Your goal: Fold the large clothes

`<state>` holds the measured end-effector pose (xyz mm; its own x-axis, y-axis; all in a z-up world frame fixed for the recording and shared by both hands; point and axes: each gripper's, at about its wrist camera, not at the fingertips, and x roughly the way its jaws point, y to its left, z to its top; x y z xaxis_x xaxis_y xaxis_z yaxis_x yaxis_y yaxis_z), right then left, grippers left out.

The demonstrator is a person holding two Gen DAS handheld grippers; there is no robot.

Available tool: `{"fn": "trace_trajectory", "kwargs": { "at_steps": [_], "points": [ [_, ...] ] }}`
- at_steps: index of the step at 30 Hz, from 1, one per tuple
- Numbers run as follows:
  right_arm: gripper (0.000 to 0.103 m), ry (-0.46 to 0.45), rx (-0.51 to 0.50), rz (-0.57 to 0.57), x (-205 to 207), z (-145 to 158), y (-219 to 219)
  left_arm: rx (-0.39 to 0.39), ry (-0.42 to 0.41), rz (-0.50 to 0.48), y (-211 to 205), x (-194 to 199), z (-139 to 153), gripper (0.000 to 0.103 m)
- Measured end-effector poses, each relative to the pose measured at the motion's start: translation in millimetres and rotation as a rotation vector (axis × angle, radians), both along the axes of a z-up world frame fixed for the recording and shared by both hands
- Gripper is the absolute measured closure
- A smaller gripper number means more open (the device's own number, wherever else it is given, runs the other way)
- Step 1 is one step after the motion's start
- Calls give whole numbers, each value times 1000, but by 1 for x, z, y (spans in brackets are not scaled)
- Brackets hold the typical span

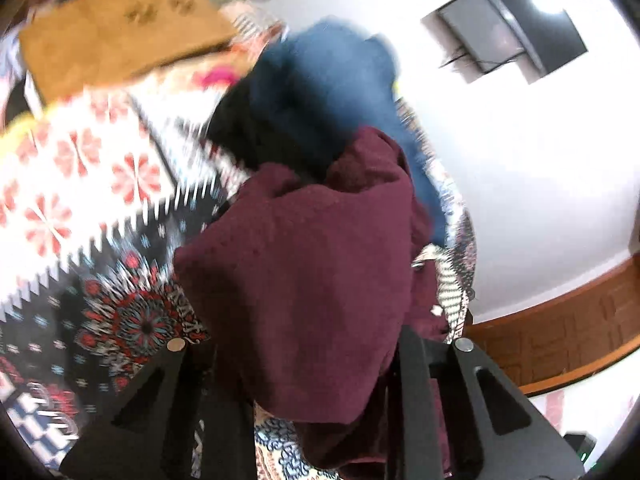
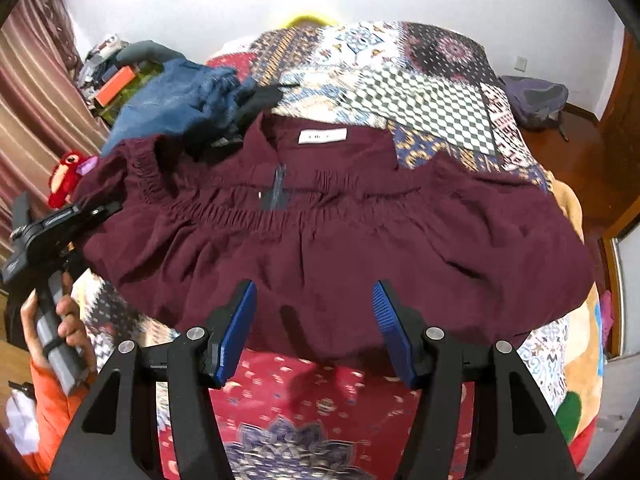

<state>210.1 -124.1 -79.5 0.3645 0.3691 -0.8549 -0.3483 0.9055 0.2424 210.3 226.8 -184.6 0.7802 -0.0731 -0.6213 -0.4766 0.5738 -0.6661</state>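
- The left gripper (image 2: 96,212) is clamped on the left edge of the maroon garment (image 2: 320,240); through its own camera, bunched maroon cloth drapes over its fingers.
- The right gripper (image 2: 314,330) stands half open with nothing between its blue pads (image 2: 240,328), poised over the near hem.
- The garment lies spread across the patchwork quilt (image 2: 420,88), neck label (image 2: 322,136) facing up, and touches a blue and black clothes pile (image 2: 180,100) at its far left.
- It looks light, thin and limp, gathered at the elastic band: likely to sag and wrinkle.
- Best gripped at hem corners or side seams, pinching both layers.
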Motion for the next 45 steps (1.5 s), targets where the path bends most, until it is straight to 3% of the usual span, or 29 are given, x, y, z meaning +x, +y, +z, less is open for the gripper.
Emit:
{"fn": "trace_trajectory", "kwargs": {
  "at_steps": [4, 10, 15, 19, 21, 24, 29, 34, 39, 45],
  "points": [
    [47, -8, 50, 29, -2, 14, 23, 67, -105, 31, 0, -44, 48, 81],
    [46, 9, 75, 207, -21, 5, 101, 126, -177, 55, 12, -74, 92, 81],
    [46, 95, 41, 310, -34, -40, 157, 168, -173, 43, 5, -74, 102, 81],
    [46, 176, 46, 317, -27, -68, 162, 231, -118, 18, -2, -54, 83, 81],
    [46, 232, 90, 311, -21, -73, 152, 252, -106, 4, -9, -47, 81, 81],
    [46, 245, 146, 265, -14, -62, 121, 278, -115, -23, -17, -34, 87, 81],
    [46, 78, 109, 124, -11, -28, 46, 353, -136, -94, -60, -3, 103, 81],
    [46, -37, 92, -65, -12, 5, -44, 445, -139, -206, -138, 42, 110, 81],
    [46, -126, 12, -205, -19, 24, -100, 532, -122, -410, -241, 88, 93, 81],
    [46, -119, 4, -294, -25, 20, -142, 551, -14, -757, -331, 111, 40, 79]
  ]
}}
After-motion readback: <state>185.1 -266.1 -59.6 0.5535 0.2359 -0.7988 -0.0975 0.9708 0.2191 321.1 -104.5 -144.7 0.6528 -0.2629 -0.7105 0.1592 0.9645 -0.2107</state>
